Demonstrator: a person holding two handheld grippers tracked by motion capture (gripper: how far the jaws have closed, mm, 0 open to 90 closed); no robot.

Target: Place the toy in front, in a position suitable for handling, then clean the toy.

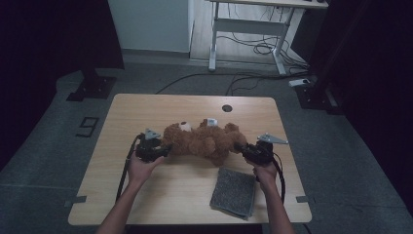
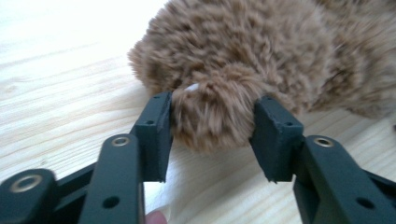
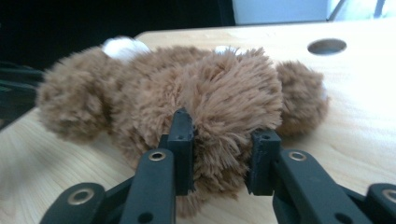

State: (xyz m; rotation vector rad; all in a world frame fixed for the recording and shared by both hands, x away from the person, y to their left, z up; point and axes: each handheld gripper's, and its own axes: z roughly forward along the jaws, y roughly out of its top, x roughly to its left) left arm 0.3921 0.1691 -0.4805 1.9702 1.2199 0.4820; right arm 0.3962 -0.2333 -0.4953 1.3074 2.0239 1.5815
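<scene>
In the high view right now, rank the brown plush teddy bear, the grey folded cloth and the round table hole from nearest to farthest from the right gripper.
1. Brown plush teddy bear, clamped in the right gripper.
2. Grey folded cloth, just below it, near the front edge.
3. Round table hole, toward the far edge.

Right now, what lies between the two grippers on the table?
The bear lies between them in the high view; the left gripper and right gripper each clamp one end.

Dim overhead view, bright blurry close-ups
</scene>
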